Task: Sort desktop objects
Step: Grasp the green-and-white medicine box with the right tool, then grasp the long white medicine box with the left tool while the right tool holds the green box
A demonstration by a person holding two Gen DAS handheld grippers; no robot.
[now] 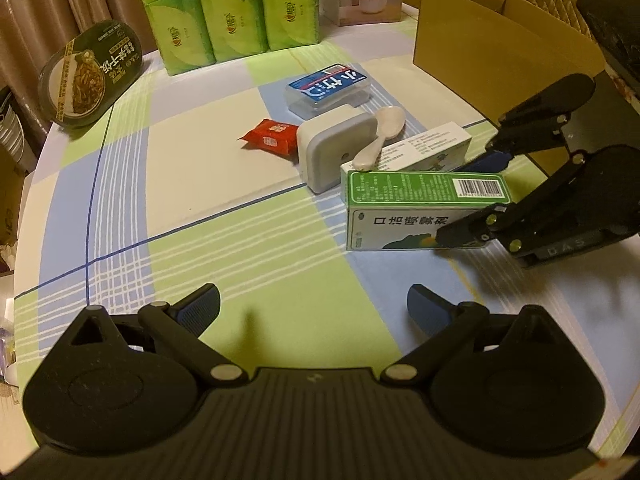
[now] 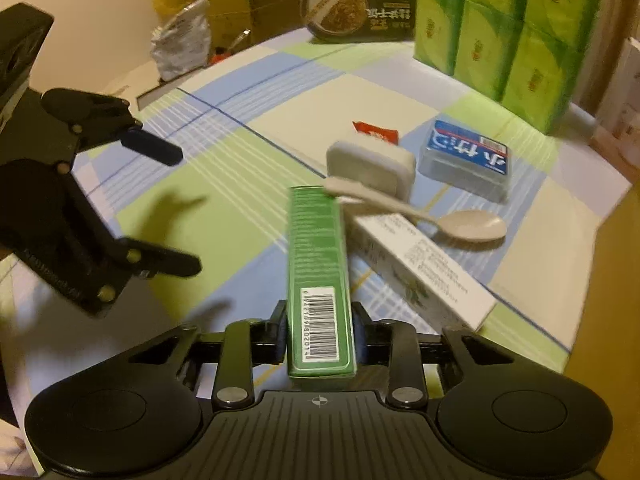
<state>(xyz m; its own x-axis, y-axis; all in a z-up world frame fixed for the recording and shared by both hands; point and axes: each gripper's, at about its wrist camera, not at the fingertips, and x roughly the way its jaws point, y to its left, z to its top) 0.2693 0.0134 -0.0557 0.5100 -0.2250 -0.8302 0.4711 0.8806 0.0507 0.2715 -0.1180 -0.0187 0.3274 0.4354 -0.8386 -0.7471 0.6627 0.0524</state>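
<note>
Long green box (image 2: 320,276) lying beside white box (image 2: 424,272).

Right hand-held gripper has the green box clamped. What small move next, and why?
Probably lift the green box straight up a little before carrying it off. The right hand-held gripper is shut on its barcode end, and the spoon seems to lie across the white box right beside it; dragging sideways could knock the spoon off.

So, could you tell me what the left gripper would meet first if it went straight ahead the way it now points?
Probably the white container. The left gripper is open over bare tablecloth, and the green box in the right gripper lies slightly right of that line, though depth is unclear.
</note>
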